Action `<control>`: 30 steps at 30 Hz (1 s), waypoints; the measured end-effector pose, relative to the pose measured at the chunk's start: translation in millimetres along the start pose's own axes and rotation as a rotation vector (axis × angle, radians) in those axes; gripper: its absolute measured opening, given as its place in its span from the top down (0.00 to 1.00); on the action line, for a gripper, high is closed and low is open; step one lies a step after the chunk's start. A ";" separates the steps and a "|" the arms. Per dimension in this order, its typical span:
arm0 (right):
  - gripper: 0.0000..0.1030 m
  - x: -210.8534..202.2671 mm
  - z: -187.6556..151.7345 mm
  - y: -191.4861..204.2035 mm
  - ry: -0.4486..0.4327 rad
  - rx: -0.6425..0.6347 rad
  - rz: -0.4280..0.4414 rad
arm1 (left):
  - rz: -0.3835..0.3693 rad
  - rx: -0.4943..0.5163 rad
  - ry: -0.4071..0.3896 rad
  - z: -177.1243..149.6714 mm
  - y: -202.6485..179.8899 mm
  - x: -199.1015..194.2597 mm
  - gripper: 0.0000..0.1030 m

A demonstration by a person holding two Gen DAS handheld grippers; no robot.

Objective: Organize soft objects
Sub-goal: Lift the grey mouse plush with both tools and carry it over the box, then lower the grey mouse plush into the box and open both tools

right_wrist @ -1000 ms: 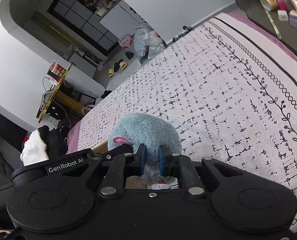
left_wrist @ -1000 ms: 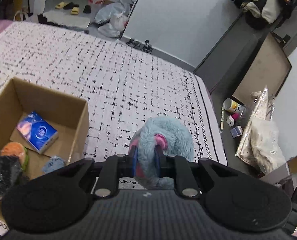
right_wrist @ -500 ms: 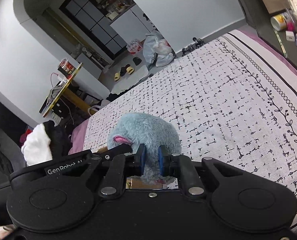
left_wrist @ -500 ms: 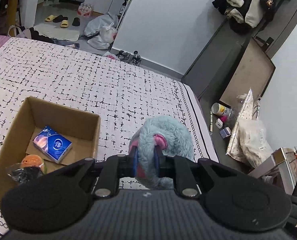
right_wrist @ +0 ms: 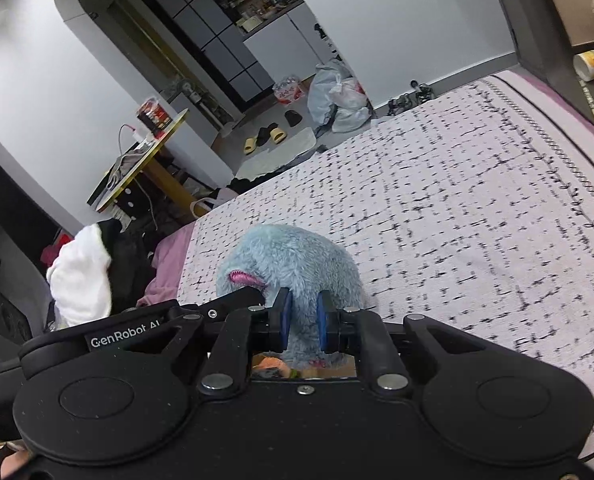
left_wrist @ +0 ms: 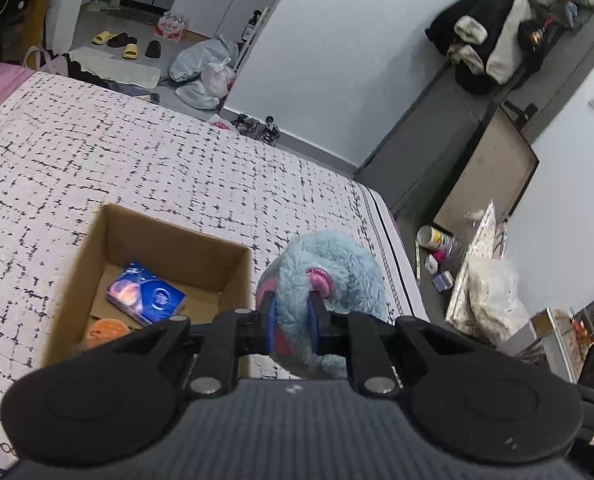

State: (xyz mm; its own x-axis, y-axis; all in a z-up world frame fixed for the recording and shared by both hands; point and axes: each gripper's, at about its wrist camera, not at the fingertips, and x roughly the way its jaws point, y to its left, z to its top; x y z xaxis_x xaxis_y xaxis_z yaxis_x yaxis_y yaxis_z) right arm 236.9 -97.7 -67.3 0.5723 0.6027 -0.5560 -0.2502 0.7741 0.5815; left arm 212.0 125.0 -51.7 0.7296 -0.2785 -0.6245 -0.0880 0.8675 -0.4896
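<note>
A fluffy light-blue plush toy (left_wrist: 329,268) with pink trim is held in the air over the bed by both grippers. My left gripper (left_wrist: 291,312) is shut on it. My right gripper (right_wrist: 303,320) is shut on the same plush toy (right_wrist: 289,260) from the other side. An open cardboard box (left_wrist: 169,240) sits on the bed to the left of the toy and below it. It holds a blue tissue pack (left_wrist: 147,294) and an orange soft item (left_wrist: 105,330).
The bed has a white quilt with black dashes (left_wrist: 137,168) (right_wrist: 457,208). Its right edge drops to a dark floor with a can and small items (left_wrist: 437,252) and a plastic bag (left_wrist: 489,292). Clothes pile at the bed's left (right_wrist: 81,276).
Both grippers have lifted the plush toy higher and back from the bed. The box now shows smaller and nearer the middle of the left wrist view. The grip has not changed.
</note>
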 end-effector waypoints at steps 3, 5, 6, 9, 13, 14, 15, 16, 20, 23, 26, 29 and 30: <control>0.87 7.6 -3.4 11.6 0.008 -0.019 0.006 | -0.003 -0.031 -0.009 2.5 16.4 -3.0 0.85; 0.87 14.7 -6.7 19.6 0.017 -0.031 0.009 | 0.005 -0.045 -0.012 3.5 25.6 -3.6 0.85; 0.87 18.9 -8.3 21.9 0.023 -0.034 0.009 | 0.013 -0.051 -0.014 3.9 30.4 -4.1 0.85; 0.87 31.6 -12.6 29.1 0.048 -0.030 0.013 | 0.033 -0.067 -0.014 5.1 45.9 -5.0 0.85; 0.87 47.8 -20.5 39.6 0.080 -0.038 0.012 | 0.041 -0.129 -0.006 4.3 71.2 -2.5 0.85; 0.87 52.4 -22.4 41.4 0.087 -0.042 0.009 | 0.045 -0.142 -0.003 3.9 76.1 -1.0 0.85; 0.87 55.0 -23.9 43.5 0.091 -0.042 0.006 | 0.049 -0.149 -0.001 3.4 80.0 0.6 0.85; 0.87 58.6 -25.6 44.7 0.097 -0.043 0.002 | 0.055 -0.154 0.001 2.5 83.2 2.0 0.85; 0.87 72.5 -31.6 46.2 0.120 -0.049 -0.023 | 0.069 -0.184 0.019 -1.7 96.5 11.0 0.85; 0.86 80.6 -35.2 46.9 0.130 -0.059 -0.043 | 0.071 -0.215 0.029 -4.3 105.8 20.1 0.85; 0.86 88.0 -38.5 44.7 0.148 -0.054 -0.059 | 0.080 -0.235 0.038 -6.7 111.0 29.0 0.85; 0.84 95.5 -39.9 40.0 0.166 -0.040 -0.077 | 0.094 -0.250 0.060 -10.2 113.6 36.7 0.85; 0.82 97.9 -40.4 38.6 0.173 -0.036 -0.081 | 0.097 -0.259 0.068 -11.6 114.6 38.6 0.84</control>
State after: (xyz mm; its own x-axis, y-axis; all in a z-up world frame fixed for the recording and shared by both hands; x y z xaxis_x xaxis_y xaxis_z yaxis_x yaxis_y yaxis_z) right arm 251.7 -1.0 -123.2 0.4500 0.5604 -0.6953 -0.2382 0.8257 0.5114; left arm 222.3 208.8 -139.0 0.6628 -0.2339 -0.7113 -0.3323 0.7594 -0.5593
